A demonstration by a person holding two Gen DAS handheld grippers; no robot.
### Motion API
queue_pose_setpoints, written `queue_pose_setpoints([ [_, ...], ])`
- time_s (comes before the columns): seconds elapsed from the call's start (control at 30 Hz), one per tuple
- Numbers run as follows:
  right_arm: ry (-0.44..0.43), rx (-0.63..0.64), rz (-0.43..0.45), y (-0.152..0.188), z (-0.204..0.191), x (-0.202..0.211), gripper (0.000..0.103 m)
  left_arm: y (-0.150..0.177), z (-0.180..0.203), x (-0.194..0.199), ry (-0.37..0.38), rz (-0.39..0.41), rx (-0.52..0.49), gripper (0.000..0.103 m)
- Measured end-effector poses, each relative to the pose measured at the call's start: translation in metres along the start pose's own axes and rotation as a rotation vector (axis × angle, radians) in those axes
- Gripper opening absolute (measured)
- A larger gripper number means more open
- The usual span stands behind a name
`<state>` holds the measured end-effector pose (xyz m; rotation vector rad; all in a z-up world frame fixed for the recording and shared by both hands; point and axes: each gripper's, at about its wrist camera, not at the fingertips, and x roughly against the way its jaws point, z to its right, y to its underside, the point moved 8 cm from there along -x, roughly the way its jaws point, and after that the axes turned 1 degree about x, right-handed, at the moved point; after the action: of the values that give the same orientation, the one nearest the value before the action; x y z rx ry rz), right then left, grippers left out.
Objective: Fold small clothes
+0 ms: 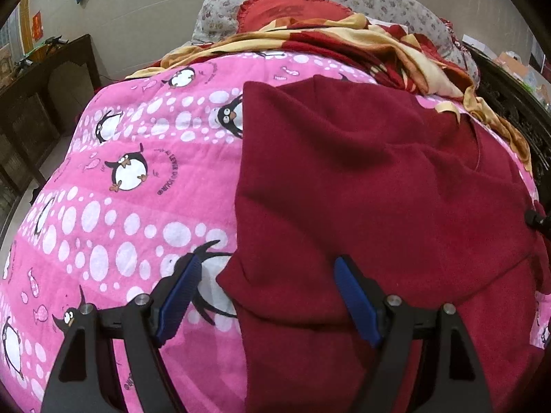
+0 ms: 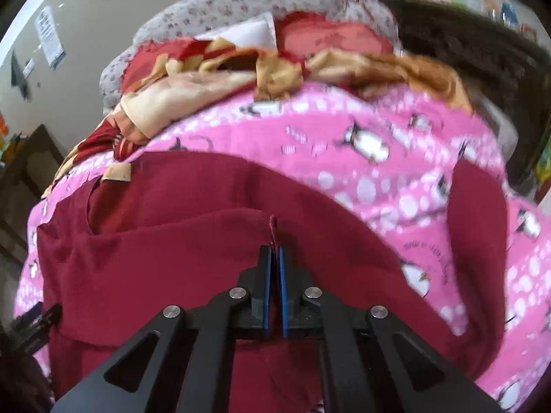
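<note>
Maroon garment [image 1: 378, 189] lies spread on a pink penguin quilt [image 1: 131, 179], covering the bed's right part in the left wrist view. Left gripper [image 1: 267, 268] angled down over the garment's near left edge, jaws wide, blue pads clear of the cloth, nothing held. Right gripper [image 2: 274, 251] also angled down, jaws pinched tight on a folded hem of the garment, cloth lifted into a ridge. Red-and-yellow blanket [image 1: 344, 44] bunched at the far end.
</note>
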<state>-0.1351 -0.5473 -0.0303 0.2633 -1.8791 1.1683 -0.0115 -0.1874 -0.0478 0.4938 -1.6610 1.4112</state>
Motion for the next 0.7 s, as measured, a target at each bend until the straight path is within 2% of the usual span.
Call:
queue_pose_setpoints([
  [0.07, 0.0, 0.028, -0.001, 0.0, -0.001, 0.003, 0.02, 0.0, 0.001, 0.003, 0.0, 0.004, 0.0, 0.083],
  [0.1, -0.003, 0.032, 0.015, -0.001, -0.001, 0.01, 0.029, -0.001, 0.001, 0.006, 0.0, 0.009, 0.0, 0.083],
  [0.17, 0.0, 0.026, 0.061, -0.003, 0.002, 0.026, 0.037, -0.001, 0.002, 0.011, 0.006, 0.015, 0.005, 0.083],
  [0.23, -0.012, 0.02, 0.09, -0.005, 0.0, 0.04, 0.037, -0.002, 0.006, 0.016, 0.019, 0.02, 0.009, 0.083],
  [0.33, -0.077, 0.053, 0.071, 0.002, -0.015, 0.044, 0.037, -0.002, 0.013, 0.02, 0.022, 0.022, -0.005, 0.083],
  [0.43, -0.062, 0.097, 0.03, 0.014, -0.025, 0.03, 0.037, -0.002, 0.021, 0.026, 0.027, 0.03, -0.018, 0.083],
  [0.53, -0.039, 0.114, -0.062, 0.031, -0.026, 0.003, 0.037, -0.002, 0.027, 0.034, 0.031, 0.04, -0.03, 0.083],
  [0.7, -0.067, 0.095, -0.041, 0.032, -0.026, 0.021, 0.037, -0.004, 0.033, 0.044, 0.04, 0.056, -0.032, 0.083],
])
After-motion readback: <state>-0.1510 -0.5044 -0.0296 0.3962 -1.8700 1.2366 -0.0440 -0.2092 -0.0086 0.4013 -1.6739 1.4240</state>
